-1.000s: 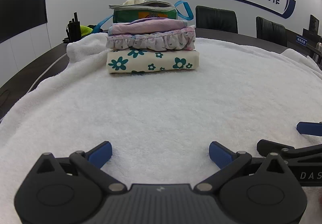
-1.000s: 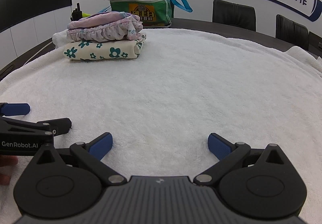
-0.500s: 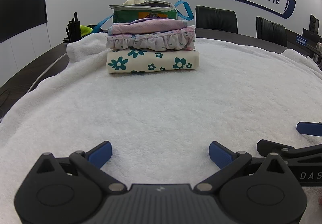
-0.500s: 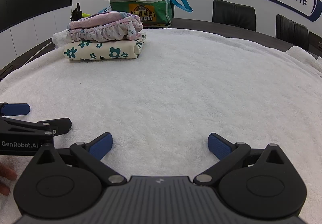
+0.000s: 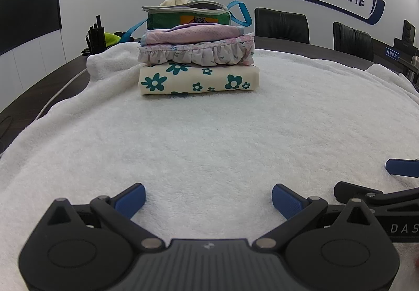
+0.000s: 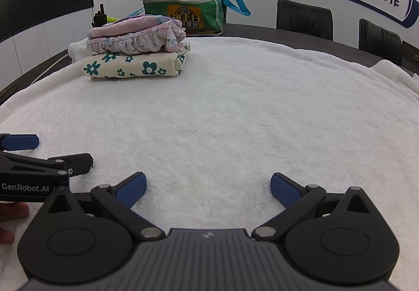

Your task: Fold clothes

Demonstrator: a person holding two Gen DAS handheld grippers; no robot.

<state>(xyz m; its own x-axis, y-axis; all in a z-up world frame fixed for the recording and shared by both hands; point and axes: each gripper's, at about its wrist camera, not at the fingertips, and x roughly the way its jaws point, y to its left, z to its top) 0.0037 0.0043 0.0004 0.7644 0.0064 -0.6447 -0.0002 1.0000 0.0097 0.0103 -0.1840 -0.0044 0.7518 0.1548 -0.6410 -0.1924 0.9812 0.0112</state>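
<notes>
Left wrist: both hand-held grippers (image 5: 208, 198) (image 6: 208, 186) low over towel (image 5: 209, 134), jaws wide, empty.

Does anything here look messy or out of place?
Nothing stands out. The folded stack sits fairly squarely on the white towel, with the green bag behind it. Both the left gripper and the right gripper are open and empty.

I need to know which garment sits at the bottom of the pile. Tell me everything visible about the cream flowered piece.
The cream flowered piece is a soft cloth printed with teal flowers, folded into a thick flat rectangle. It lies level on the white towel at the far left and carries the ruffled floral garment and a pink one. Layered fold edges show at its right end.
</notes>
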